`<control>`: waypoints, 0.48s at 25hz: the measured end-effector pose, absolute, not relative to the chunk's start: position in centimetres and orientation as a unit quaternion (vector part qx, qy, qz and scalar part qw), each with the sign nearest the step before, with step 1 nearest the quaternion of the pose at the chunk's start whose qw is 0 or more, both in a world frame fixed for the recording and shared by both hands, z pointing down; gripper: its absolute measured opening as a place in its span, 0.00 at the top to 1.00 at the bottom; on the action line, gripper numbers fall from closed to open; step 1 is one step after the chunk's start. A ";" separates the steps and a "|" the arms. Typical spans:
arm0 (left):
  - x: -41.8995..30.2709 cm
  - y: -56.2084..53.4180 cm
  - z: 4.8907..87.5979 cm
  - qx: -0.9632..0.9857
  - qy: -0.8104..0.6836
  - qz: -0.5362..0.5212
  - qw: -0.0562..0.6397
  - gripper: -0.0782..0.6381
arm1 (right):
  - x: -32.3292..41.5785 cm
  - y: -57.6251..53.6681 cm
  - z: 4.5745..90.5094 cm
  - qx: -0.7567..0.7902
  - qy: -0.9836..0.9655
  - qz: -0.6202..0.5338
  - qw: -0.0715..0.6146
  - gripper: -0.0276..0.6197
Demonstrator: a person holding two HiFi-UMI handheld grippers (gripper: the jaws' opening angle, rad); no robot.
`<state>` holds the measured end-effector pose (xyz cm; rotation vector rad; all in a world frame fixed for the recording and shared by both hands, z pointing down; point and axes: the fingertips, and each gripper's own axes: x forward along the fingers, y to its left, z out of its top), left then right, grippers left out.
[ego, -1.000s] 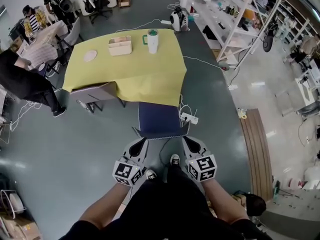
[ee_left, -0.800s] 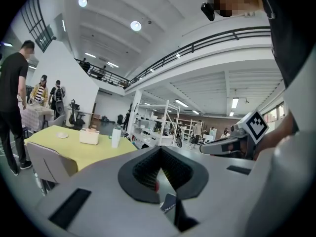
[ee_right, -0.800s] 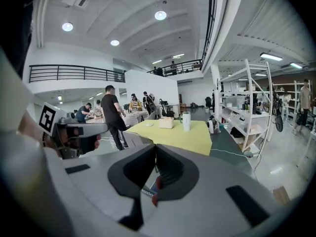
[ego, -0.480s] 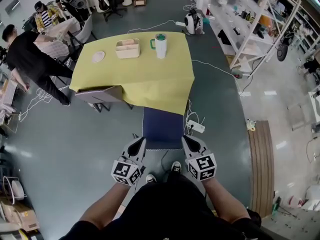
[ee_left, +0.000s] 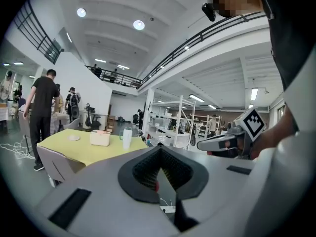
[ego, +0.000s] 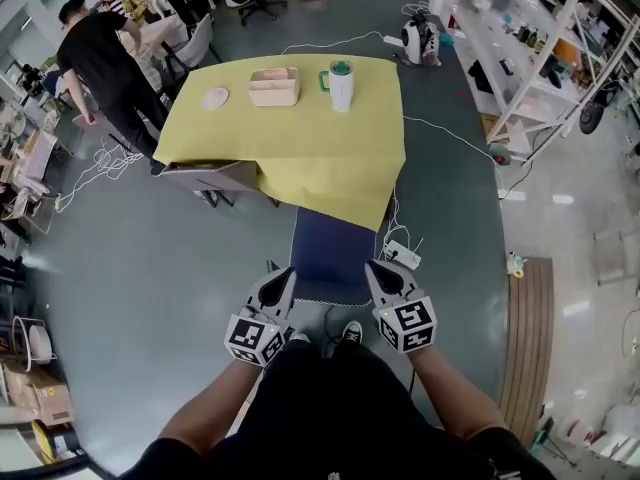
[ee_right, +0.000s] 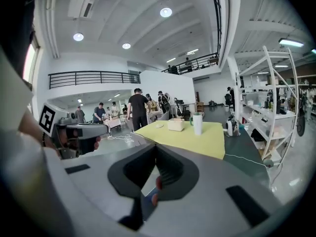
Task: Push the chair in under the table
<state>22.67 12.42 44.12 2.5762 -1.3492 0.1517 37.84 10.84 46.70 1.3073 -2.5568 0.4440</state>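
Note:
The chair (ego: 333,253) with a dark blue seat stands at the near edge of the table (ego: 300,138), which a yellow cloth covers; the seat's far end lies under the hanging cloth. My left gripper (ego: 282,278) is shut, its tip at the left corner of the chair's back. At the right corner my right gripper (ego: 376,270) is shut too. Neither has anything between its fingers. In the left gripper view the shut left gripper (ee_left: 159,174) points past the table (ee_left: 84,149). In the right gripper view the right gripper (ee_right: 154,174) faces the table (ee_right: 187,137).
On the table stand a beige box (ego: 274,86), a white mug (ego: 342,85) and a small plate (ego: 214,98). A grey chair (ego: 212,178) sits at the table's left side. A power strip (ego: 402,255) and cables lie on the floor right of the chair. A person in black (ego: 100,58) stands far left; shelves (ego: 520,48) line the right.
Both grippers and the chair have moved forward toward the table, and the seat has slid a little under the cloth. The person in black has straightened up at the left.

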 end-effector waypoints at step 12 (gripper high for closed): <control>22.0 10.1 44.9 0.883 -0.449 0.055 0.125 0.88 | 37.1 8.7 46.7 0.457 -0.868 0.149 0.127 0.94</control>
